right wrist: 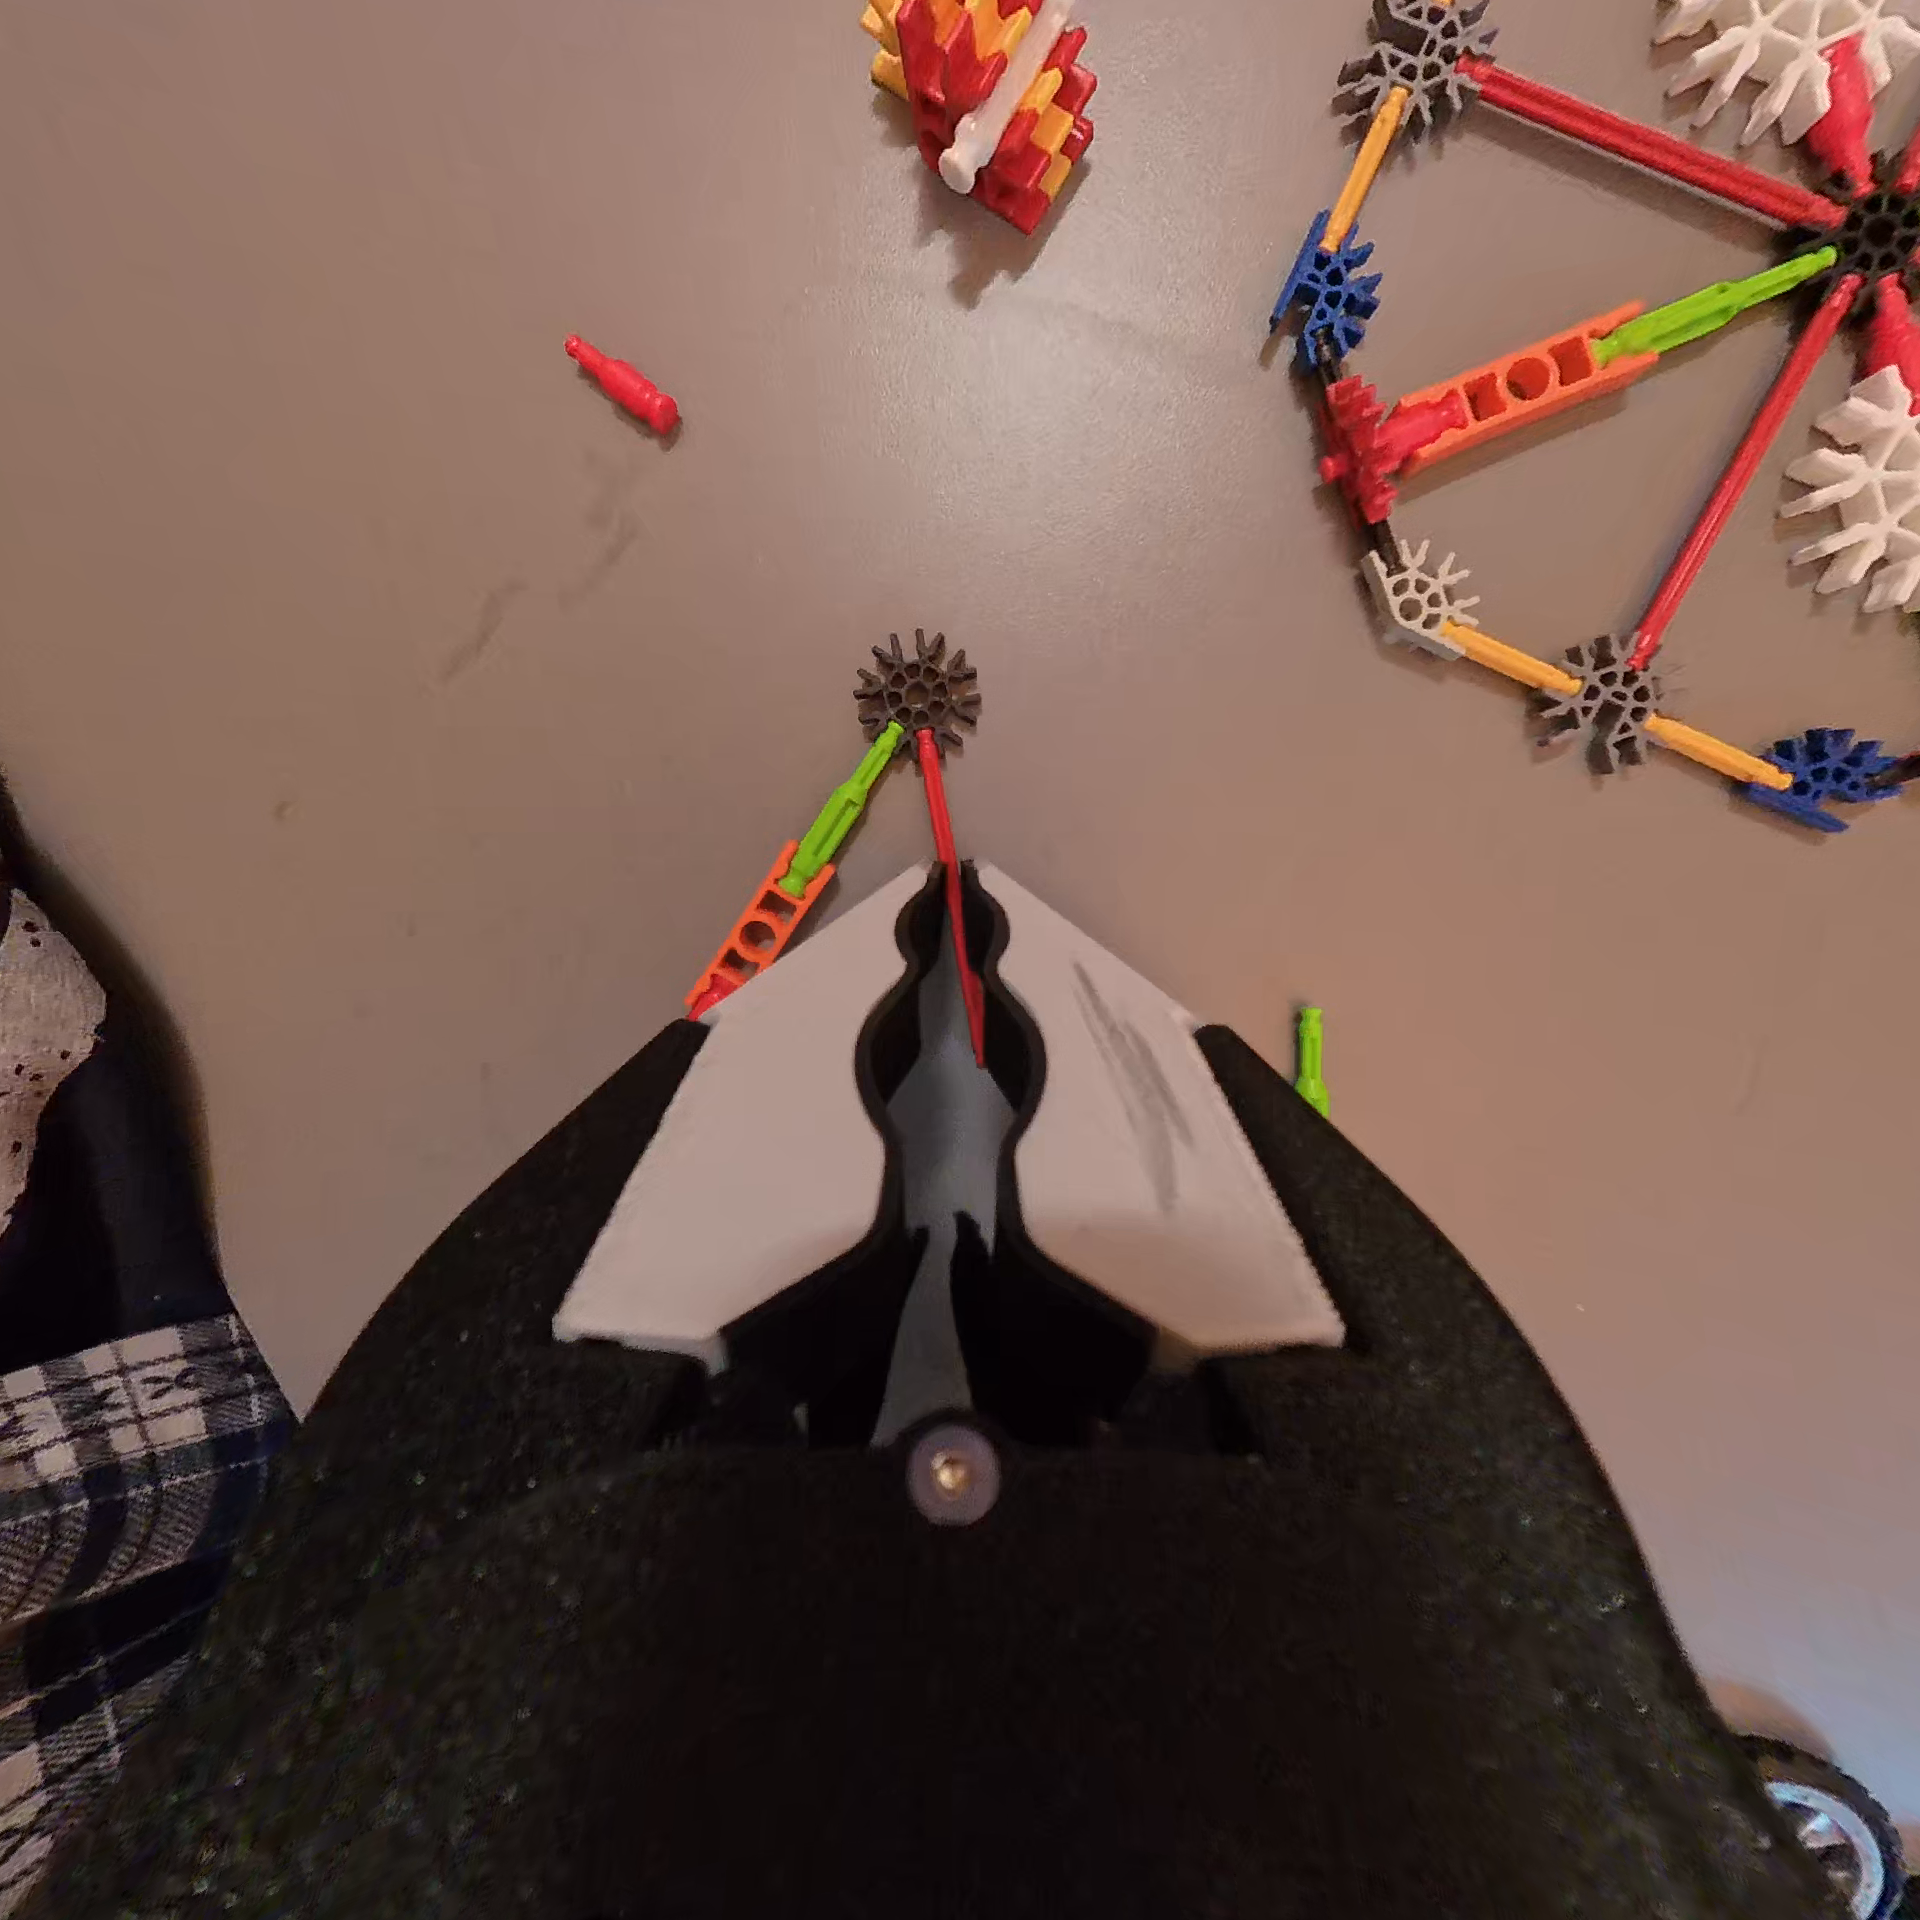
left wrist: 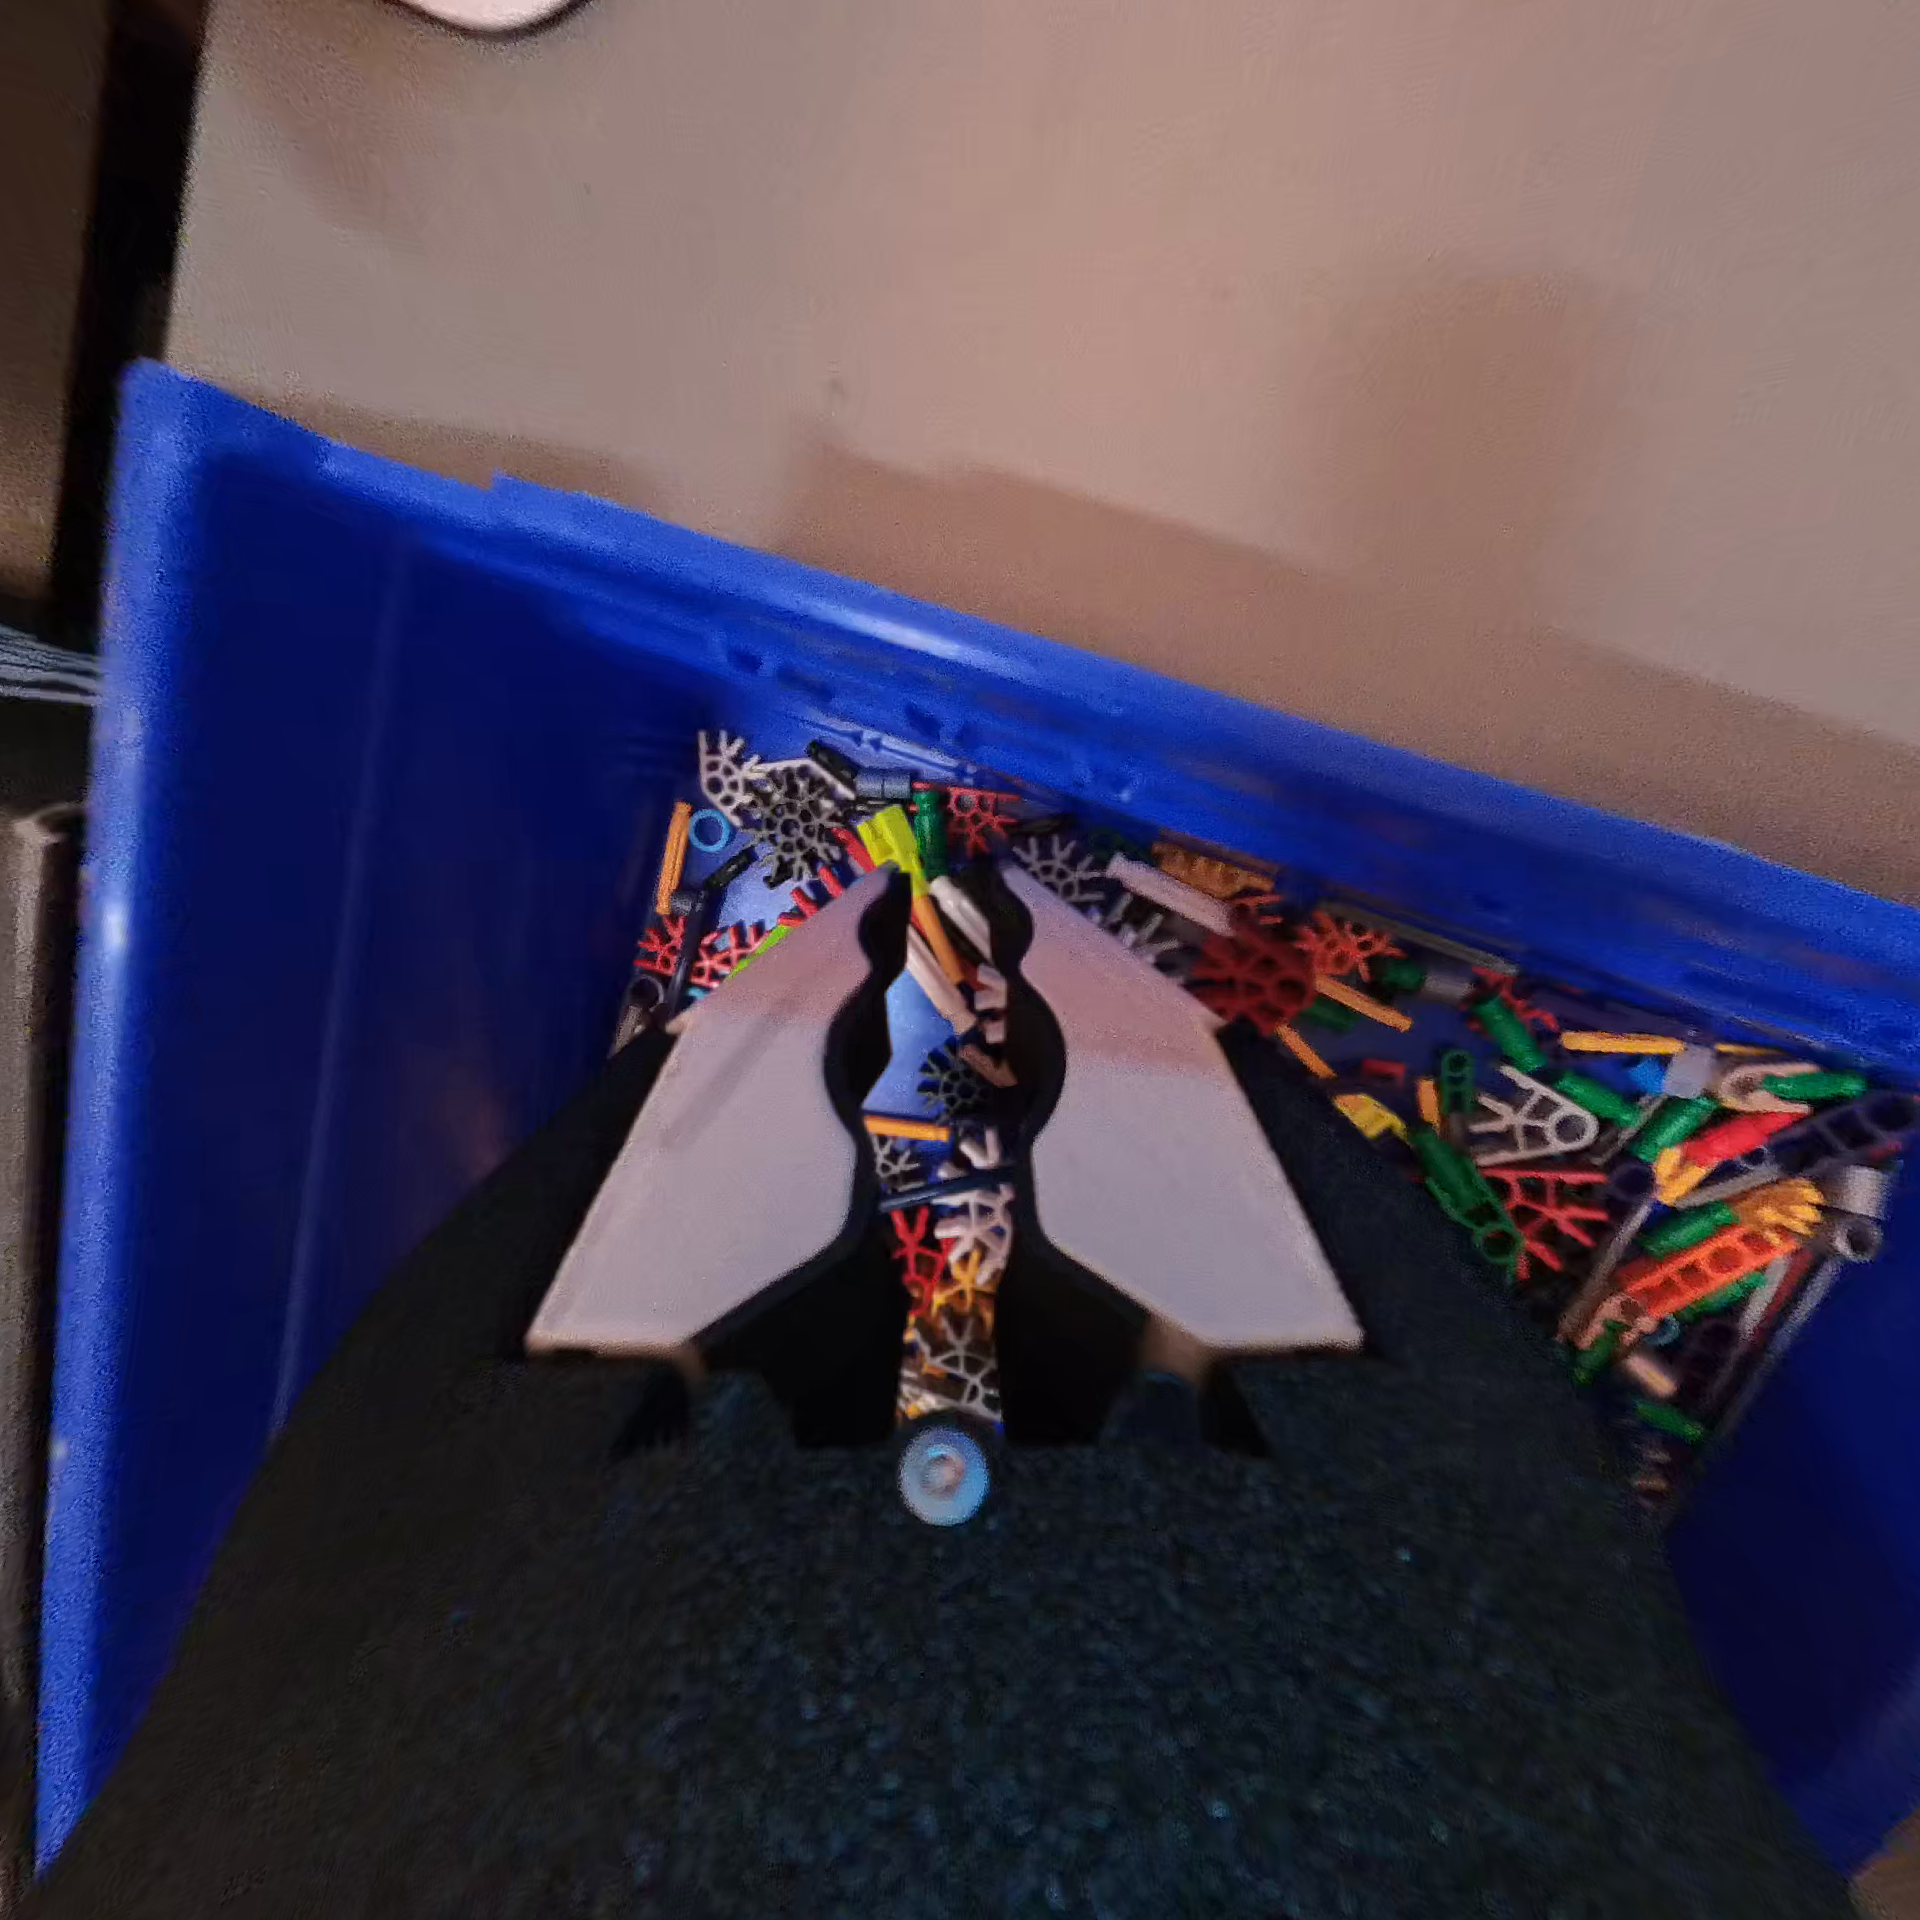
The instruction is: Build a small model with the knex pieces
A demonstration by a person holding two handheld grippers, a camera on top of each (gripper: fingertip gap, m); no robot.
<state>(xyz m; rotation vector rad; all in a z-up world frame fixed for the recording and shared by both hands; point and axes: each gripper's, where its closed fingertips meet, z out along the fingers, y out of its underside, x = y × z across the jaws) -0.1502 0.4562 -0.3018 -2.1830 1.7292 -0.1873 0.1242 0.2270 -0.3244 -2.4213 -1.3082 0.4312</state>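
In the left wrist view my left gripper (left wrist: 945, 873) is inside a blue plastic bin (left wrist: 416, 935), just above a pile of small coloured construction-toy rods and snowflake connectors (left wrist: 1538, 1153). Its jaws stand slightly apart, with white and orange rods (left wrist: 951, 935) lying in the pile below the gap; nothing is gripped. In the right wrist view my right gripper (right wrist: 951, 868) is shut on a thin red rod (right wrist: 938, 800). The rod's far end sits in a dark grey round connector (right wrist: 917, 691) on the table. A green rod (right wrist: 844, 805) with an orange connector (right wrist: 764, 935) also joins that grey connector.
A wheel-shaped assembly of rods and connectors (right wrist: 1662, 364) lies at the top right of the beige table (right wrist: 416, 727). A stack of red and yellow connectors (right wrist: 987, 104), a loose red piece (right wrist: 621, 381) and a loose green rod (right wrist: 1309, 1060) lie nearby. A plaid sleeve (right wrist: 104, 1455) is at the left. Some 35 centimetres of space lies between my two pairs of fingers.
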